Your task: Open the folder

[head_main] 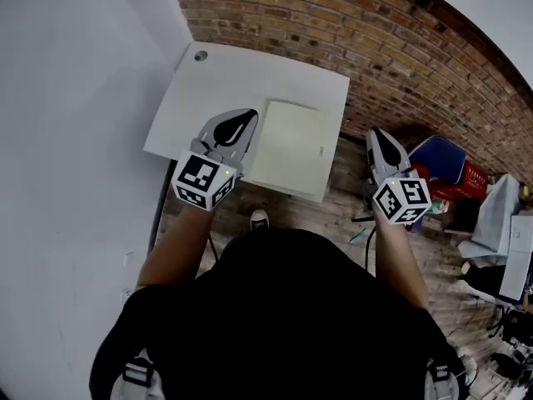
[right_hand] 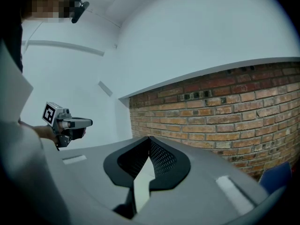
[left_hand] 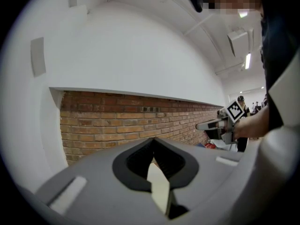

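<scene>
The left claw (head_main: pixel 244 119), shut and empty, hovers just left of the closed folder (head_main: pixel 287 146) on the table (head_main: pixel 225 73), while the right claw (head_main: pixel 377 133), also shut and empty, hangs beyond the table's right edge, so best part one claw and nip only the cover.

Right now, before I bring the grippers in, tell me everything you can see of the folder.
The folder is a pale cream, card-like rectangle with a small dark mark near its right edge. It lies flat and closed on the front right part of the white table, its near edge along the table's front edge. Nothing rests on it; the left gripper shows just left of it, apart.
</scene>
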A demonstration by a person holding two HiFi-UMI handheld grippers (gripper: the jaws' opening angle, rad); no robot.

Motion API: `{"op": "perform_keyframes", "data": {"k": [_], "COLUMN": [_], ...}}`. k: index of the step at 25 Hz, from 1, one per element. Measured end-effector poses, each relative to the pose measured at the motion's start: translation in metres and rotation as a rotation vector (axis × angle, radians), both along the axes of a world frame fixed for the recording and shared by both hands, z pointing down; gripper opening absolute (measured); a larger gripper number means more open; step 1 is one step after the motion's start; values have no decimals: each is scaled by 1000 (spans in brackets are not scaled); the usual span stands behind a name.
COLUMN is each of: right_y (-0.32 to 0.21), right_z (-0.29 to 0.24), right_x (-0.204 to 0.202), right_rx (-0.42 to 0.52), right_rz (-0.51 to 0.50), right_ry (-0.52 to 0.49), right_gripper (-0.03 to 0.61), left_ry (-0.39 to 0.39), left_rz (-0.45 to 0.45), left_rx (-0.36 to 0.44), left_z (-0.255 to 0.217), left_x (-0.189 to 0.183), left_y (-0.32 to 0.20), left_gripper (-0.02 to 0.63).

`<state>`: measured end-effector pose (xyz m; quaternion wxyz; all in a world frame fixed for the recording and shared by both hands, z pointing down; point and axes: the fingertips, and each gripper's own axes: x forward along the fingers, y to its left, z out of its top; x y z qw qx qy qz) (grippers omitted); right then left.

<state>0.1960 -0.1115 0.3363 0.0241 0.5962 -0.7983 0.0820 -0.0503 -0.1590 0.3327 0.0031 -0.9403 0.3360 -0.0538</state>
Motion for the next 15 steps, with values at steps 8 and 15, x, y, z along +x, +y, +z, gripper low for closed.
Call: {"op": "perform_keyframes", "data": {"k": [8, 15], "right_y": [-25, -38], "right_z": [0, 2], "right_x": [-42, -66], "right_rx": [-9, -10], "right_rz": [21, 45], "right_ry": [12, 16], "right_gripper": [0, 0], "left_ry": [-2, 1], "left_rz": [46, 105], "left_rx": [-11, -14], "left_z": [7, 15], "left_x": [-29, -34], "left_y": [-34, -45], "left_gripper": [2, 2]}}
